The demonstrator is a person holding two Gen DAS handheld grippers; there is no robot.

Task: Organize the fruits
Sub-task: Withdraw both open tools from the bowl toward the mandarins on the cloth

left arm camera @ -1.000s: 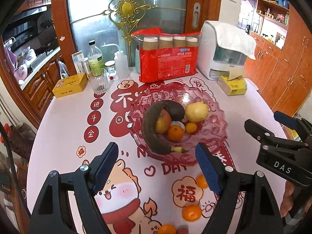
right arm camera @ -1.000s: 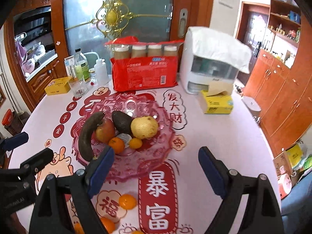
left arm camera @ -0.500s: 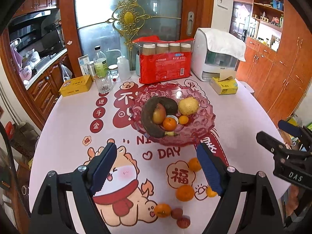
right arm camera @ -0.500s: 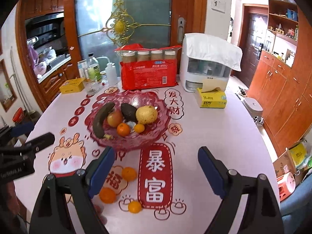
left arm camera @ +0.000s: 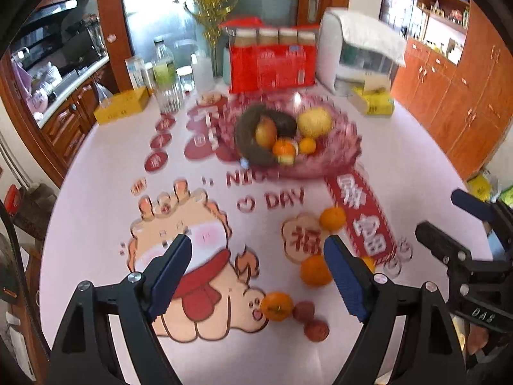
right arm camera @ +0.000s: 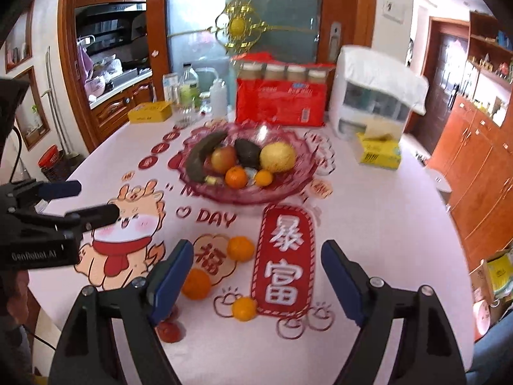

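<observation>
The left wrist view showed the left gripper [left arm camera: 256, 276] hanging above the printed tablecloth [left arm camera: 96, 211] with its blue-padded jaws spread wide and nothing between them. Low in the frame, right of centre, the loose fruit lay scattered: one mandarin [left arm camera: 332, 217] beside the red banner print, a larger orange [left arm camera: 315, 270] below it, another mandarin [left arm camera: 277, 301] touching a pair of small reddish fruits [left arm camera: 309, 319]. The pink glass fruit bowl [left arm camera: 340, 157] sat at upper centre, blurred, holding a dark banana [left arm camera: 247, 141], an apple [left arm camera: 265, 131], a yellow pear [left arm camera: 314, 123] and two small oranges. At the right edge the other tool poked in.

From the right wrist view the right gripper [right arm camera: 256, 276] was likewise released, jaws wide apart and empty, over the tablecloth's red banner. A mandarin [right arm camera: 240, 248] sat just above its left finger, an orange [right arm camera: 196, 284] just beside that finger, and a small mandarin [right arm camera: 244, 308] lower, near the banner's corner. The bowl [right arm camera: 288, 189] stood at centre, an avocado [right arm camera: 247, 152] among its fruit. Behind it were a red package of cups [right arm camera: 280, 102] and a yellow tissue box [right arm camera: 380, 152].
</observation>
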